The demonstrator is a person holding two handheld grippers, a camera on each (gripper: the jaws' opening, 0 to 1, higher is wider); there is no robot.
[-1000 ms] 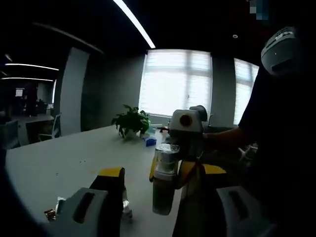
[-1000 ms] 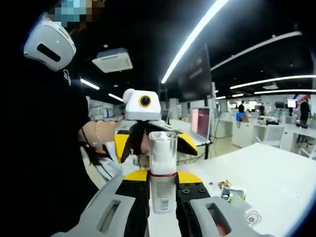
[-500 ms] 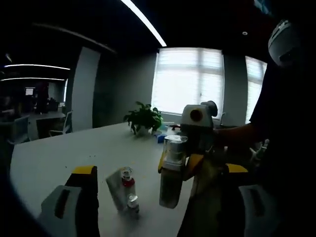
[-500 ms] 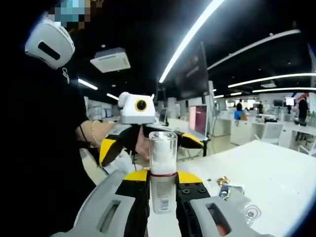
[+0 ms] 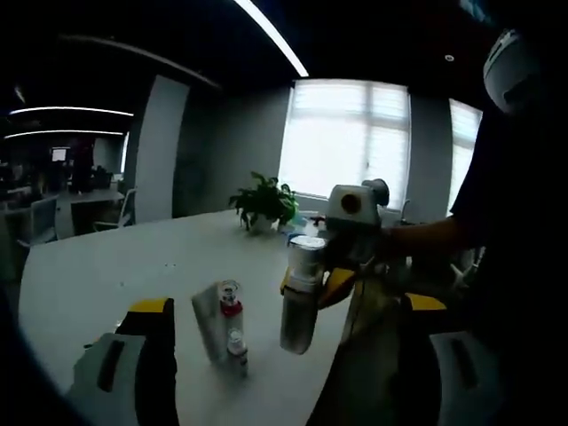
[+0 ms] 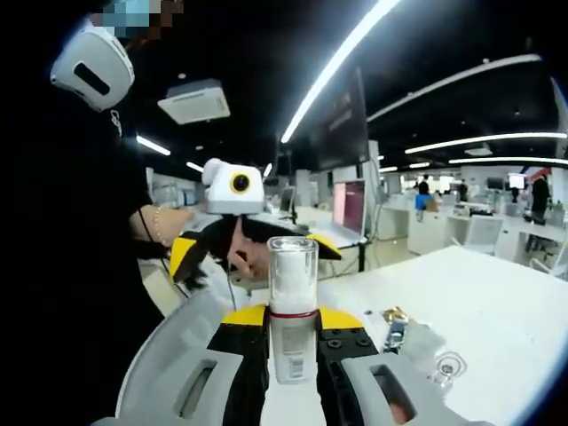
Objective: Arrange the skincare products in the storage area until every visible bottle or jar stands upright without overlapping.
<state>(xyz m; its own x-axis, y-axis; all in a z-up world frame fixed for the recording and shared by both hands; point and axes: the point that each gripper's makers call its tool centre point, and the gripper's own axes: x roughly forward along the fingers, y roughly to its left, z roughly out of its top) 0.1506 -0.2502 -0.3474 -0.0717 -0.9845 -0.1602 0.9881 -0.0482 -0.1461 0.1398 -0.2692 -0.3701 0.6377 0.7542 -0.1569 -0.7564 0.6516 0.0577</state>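
My right gripper [image 6: 293, 317] is shut on a pale bottle with a clear cap and a red collar [image 6: 293, 275], held upright above the white table [image 6: 497, 293]. In the left gripper view that bottle [image 5: 297, 306] hangs in the right gripper [image 5: 312, 286], between my left gripper's [image 5: 287, 304] wide-open jaws. A pale tube with a red collar [image 5: 220, 324] and a small clear bottle [image 5: 237, 348] rest on the table below. The left gripper [image 6: 253, 253] stands open behind the held bottle. The tube [image 6: 410, 340] looks to lie flat beside a small clear jar [image 6: 446, 365].
A potted plant [image 5: 264, 206] and a small blue item [image 5: 286, 229] sit at the table's far end by the windows. The person stands close on the right [image 5: 515, 231]. A small gold-wrapped item [image 6: 390, 315] lies on the table. Desks and a monitor [image 6: 351, 209] fill the room behind.
My left gripper's jaws have spread wider. The left view has shifted, bringing the red-collared tube and the small bottle between them. My right gripper stays shut on the bottle.
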